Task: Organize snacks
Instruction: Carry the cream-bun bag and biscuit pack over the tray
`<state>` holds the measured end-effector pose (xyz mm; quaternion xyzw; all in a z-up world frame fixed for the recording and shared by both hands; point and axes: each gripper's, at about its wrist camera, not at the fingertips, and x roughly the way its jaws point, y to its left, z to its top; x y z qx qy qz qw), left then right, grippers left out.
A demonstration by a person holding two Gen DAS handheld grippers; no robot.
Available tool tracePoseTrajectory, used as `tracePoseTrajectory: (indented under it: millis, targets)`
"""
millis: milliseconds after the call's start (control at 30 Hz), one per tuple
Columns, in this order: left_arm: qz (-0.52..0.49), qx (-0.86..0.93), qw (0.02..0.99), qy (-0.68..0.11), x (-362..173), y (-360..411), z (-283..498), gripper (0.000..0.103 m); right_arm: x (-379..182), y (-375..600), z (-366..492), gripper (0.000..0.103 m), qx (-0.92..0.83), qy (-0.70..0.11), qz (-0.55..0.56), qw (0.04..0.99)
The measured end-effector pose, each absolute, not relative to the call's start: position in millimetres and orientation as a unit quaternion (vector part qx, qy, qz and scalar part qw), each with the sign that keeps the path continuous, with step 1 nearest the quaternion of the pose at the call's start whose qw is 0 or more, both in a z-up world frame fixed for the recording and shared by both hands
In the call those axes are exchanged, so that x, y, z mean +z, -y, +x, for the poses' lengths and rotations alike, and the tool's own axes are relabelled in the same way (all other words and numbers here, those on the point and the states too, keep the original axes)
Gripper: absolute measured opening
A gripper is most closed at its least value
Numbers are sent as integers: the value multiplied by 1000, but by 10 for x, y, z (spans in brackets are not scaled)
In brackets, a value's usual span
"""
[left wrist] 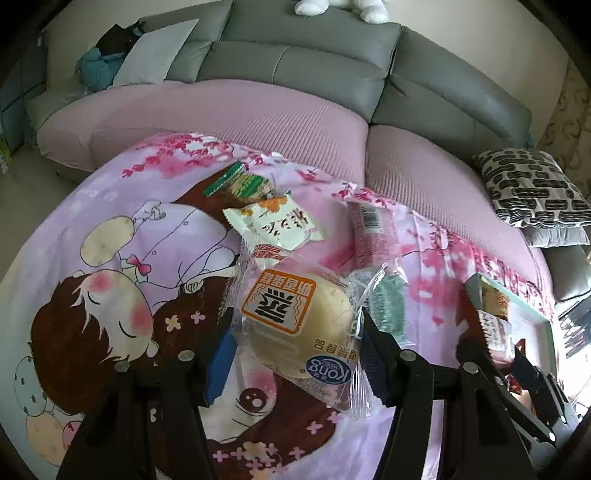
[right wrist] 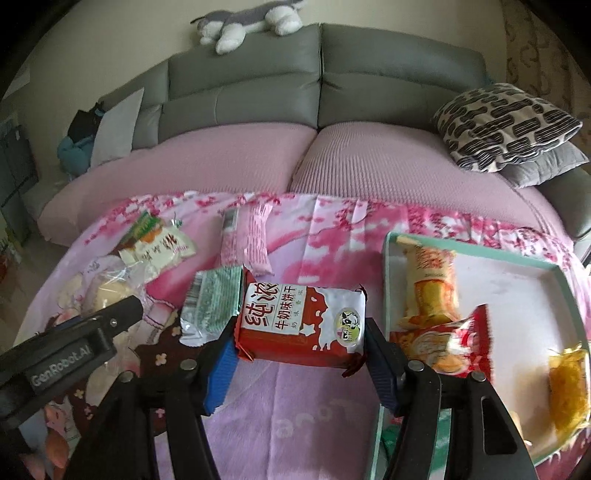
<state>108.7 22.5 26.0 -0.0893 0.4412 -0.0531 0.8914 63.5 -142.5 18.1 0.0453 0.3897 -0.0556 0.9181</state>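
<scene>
Left gripper point(left wrist: 295, 350) grasps a clear-wrapped bun point(left wrist: 299, 321); right gripper point(right wrist: 301, 354) grasps a red biscuit pack point(right wrist: 301, 325).
Tray point(right wrist: 480, 251) at three o'clock holds snacks; green packet point(right wrist: 214, 306) at ten.

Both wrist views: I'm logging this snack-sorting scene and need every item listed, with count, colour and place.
Clear-wrapped round bun: one, pale yellow with orange label, between the left gripper's pads.
Red-and-white milk biscuit pack: one, between the right gripper's pads.
Green foil packet: one, on the cloth left of the biscuit pack.
Pink striped long wrapper: one, on the cloth farther back.
White and green small packets: two, overlapping, far left.
Teal-rimmed white tray: one, on the right; holds about three orange and red snacks.
Pink cartoon-print cloth: one, under everything.
Grey sofa with pink seat cover: one, behind.
Black-and-white patterned cushion: one, right sofa end.
Grey-and-white plush dog: one, on the sofa back.
Left gripper: black, blue pads.
Right gripper: black, blue pads.
</scene>
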Motion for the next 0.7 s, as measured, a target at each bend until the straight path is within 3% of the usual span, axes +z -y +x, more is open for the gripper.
tracePoseTrajectory:
  millis: [700]
  targets:
    - [-29, -183, 905, -384, 585, 907, 715, 63, 549, 2489, -61, 66, -195, -352, 80, 912]
